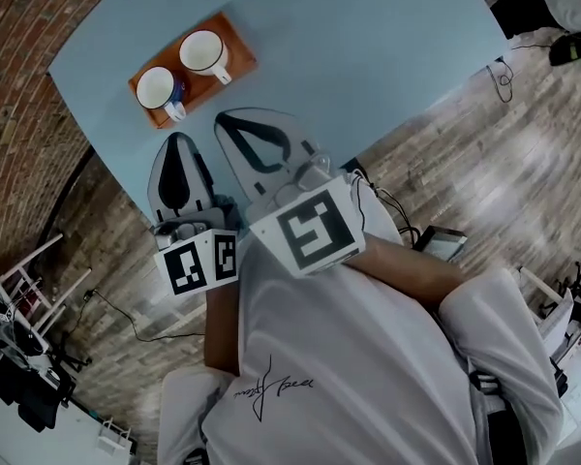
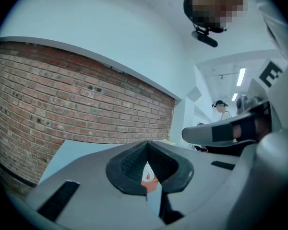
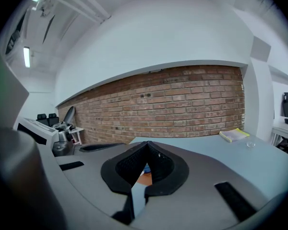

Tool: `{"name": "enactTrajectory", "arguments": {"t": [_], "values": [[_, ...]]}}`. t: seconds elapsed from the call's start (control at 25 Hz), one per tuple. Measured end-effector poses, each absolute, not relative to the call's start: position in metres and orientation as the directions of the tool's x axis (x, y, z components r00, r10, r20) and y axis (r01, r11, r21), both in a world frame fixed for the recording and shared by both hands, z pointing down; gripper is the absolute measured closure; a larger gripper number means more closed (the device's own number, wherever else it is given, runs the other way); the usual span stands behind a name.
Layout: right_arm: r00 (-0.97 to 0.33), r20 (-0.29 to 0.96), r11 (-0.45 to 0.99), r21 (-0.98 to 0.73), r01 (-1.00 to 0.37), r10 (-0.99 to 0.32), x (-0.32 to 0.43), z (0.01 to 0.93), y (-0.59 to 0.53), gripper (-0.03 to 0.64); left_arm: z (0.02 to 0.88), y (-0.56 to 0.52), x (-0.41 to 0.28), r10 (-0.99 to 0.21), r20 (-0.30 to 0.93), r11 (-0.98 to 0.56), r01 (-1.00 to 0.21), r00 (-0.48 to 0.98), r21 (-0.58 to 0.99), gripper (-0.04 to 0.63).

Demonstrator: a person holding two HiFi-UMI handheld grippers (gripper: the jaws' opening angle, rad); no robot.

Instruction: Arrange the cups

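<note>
Two white cups point(image 1: 202, 52) point(image 1: 156, 87) stand upright side by side on a wooden tray point(image 1: 234, 29), at the far left of the pale blue table point(image 1: 368, 46). Their handles point toward the near side. They look like glazed ceramic, so I judge them stiff, fairly heavy for their size, slick on the outside and liable to chip if knocked together. The surest hold is probably across the rim wall, one pad inside and one outside, or on the handle.

The left gripper point(image 1: 177, 143) and the right gripper point(image 1: 230, 122) hover just near of the tray — each with its jaws pressed together and nothing between them. They are apart from both cups and aimed roughly level toward the brick wall point(image 1: 19, 66).
</note>
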State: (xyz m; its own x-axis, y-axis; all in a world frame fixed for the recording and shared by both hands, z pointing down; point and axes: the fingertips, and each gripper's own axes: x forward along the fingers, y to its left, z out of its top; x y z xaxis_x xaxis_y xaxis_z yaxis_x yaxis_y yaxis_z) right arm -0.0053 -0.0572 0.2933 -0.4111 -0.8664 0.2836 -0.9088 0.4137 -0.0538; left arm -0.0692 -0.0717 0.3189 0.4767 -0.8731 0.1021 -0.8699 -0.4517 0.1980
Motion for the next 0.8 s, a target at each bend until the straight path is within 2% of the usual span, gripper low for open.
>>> {"name": "enactTrajectory", "arguments": {"t": [0.28,0.8], "values": [[-0.452,0.243,0.448,-0.073,-0.891,-0.858,-0.014,0.29,-0.0535,0.597,0.3127,-0.0703,-0.0646,-0.881,0.095,-0.44,-0.875,0.464,0.2,0.586],[-0.41,0.254,0.405,-0.075,-0.911,-0.876,-0.0101,0.299,-0.0497,0.597,0.3091,-0.0663,-0.0701,-0.892,0.091,-0.419,-0.885,0.443,0.201,0.586]]}}
